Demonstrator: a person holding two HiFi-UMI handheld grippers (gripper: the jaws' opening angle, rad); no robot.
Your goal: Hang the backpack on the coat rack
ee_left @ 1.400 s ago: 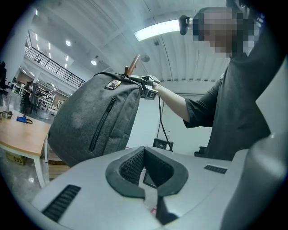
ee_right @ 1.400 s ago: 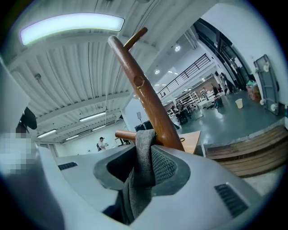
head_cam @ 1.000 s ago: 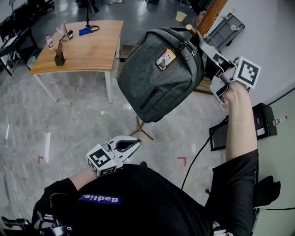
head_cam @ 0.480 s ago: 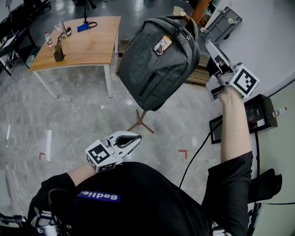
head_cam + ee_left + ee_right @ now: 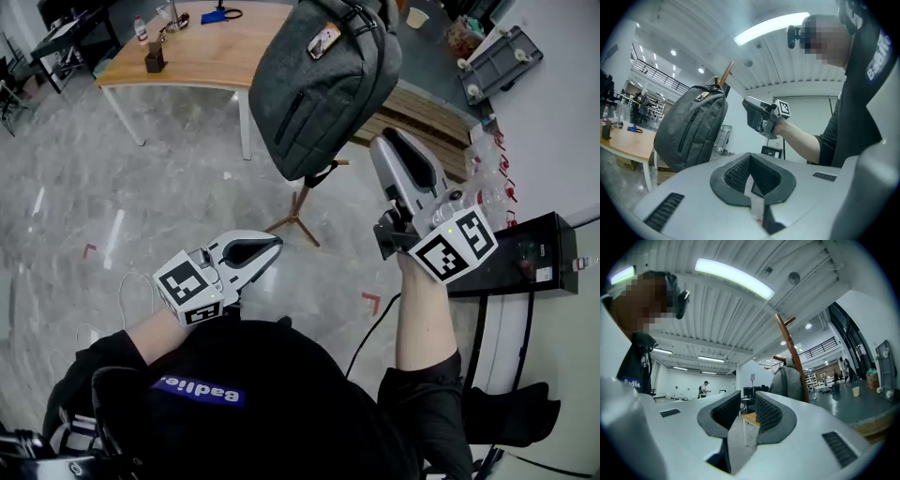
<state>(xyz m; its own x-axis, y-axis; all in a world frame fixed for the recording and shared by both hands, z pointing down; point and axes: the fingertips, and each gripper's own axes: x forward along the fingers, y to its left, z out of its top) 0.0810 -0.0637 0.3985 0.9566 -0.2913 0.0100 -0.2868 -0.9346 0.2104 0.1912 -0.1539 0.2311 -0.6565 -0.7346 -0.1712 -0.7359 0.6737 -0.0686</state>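
The grey backpack point(image 5: 323, 89) hangs by its top from the wooden coat rack, whose splayed feet point(image 5: 295, 220) show under it on the floor. No gripper touches it. My right gripper point(image 5: 389, 141) is just right of and below the bag, jaws a little open with nothing between them. In the right gripper view the backpack point(image 5: 787, 383) hangs against the coat rack pole point(image 5: 790, 350) beyond the gripper point(image 5: 747, 401). My left gripper point(image 5: 272, 246) is low by my body, shut and empty. The left gripper view shows the backpack point(image 5: 691, 126) and the right gripper point(image 5: 759, 115) past its jaws.
A wooden table point(image 5: 202, 56) with small items stands behind the rack to the left. A wooden pallet point(image 5: 422, 112) and a grey trolley point(image 5: 497, 61) lie at the back right. A black box point(image 5: 525, 253) and a cable point(image 5: 375, 323) are on the floor to the right.
My right gripper has come away from the backpack's top and dropped back toward my body. The backpack stays hanging on the rack. The left gripper has hardly moved.
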